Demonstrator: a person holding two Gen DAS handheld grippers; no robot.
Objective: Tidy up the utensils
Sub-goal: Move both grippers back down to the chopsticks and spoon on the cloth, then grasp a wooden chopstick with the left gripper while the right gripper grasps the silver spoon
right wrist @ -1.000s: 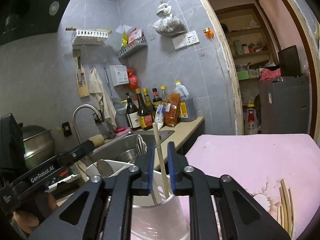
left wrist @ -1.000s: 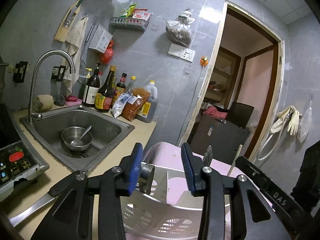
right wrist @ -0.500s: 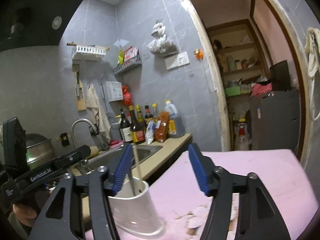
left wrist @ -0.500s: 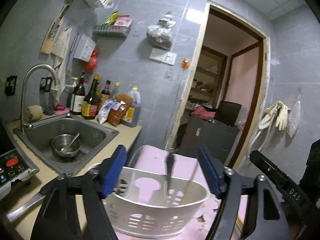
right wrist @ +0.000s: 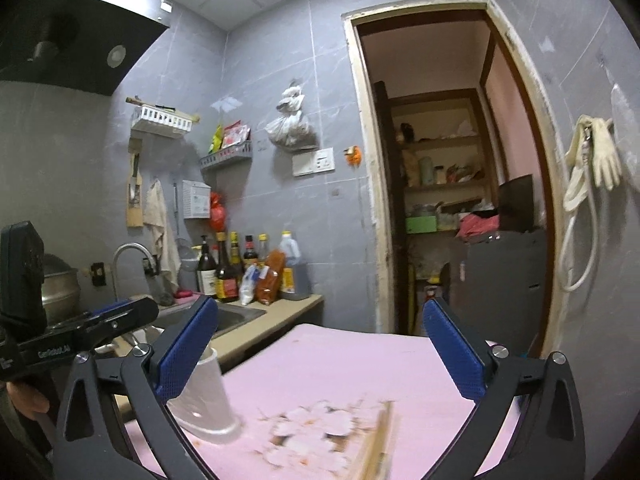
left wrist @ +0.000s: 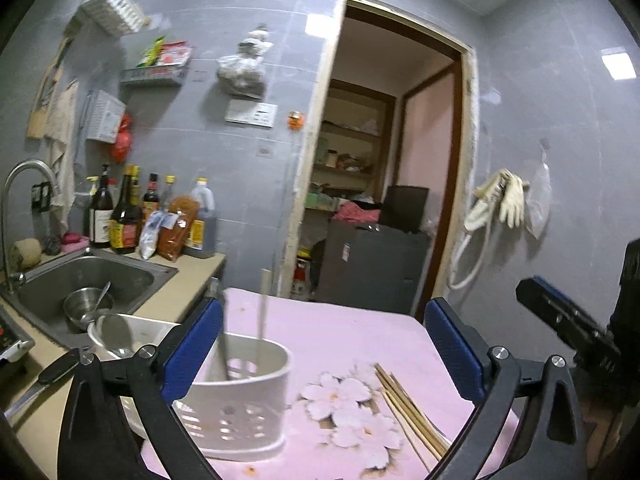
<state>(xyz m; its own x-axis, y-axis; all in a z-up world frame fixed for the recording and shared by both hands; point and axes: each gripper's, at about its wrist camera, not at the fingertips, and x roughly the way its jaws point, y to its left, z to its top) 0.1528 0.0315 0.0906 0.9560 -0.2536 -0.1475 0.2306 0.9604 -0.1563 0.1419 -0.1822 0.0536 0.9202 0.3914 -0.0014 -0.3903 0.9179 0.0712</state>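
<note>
Hovering with jaws spread wide and empty, the left gripper [left wrist: 322, 344] and right gripper [right wrist: 320, 350] frame loose chopsticks [left wrist: 410, 412] on the pink tabletop [left wrist: 352, 332], beside the white utensil holder [left wrist: 236, 400] awaiting them.

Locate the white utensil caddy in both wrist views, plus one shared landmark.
Left wrist: white utensil caddy lower left of centre on the pink mat, beside the left finger, utensils standing in it.
Right wrist: caddy lower left, partly behind the left finger, blurred.
Shared landmark: loose chopsticks lying to its right.
</note>
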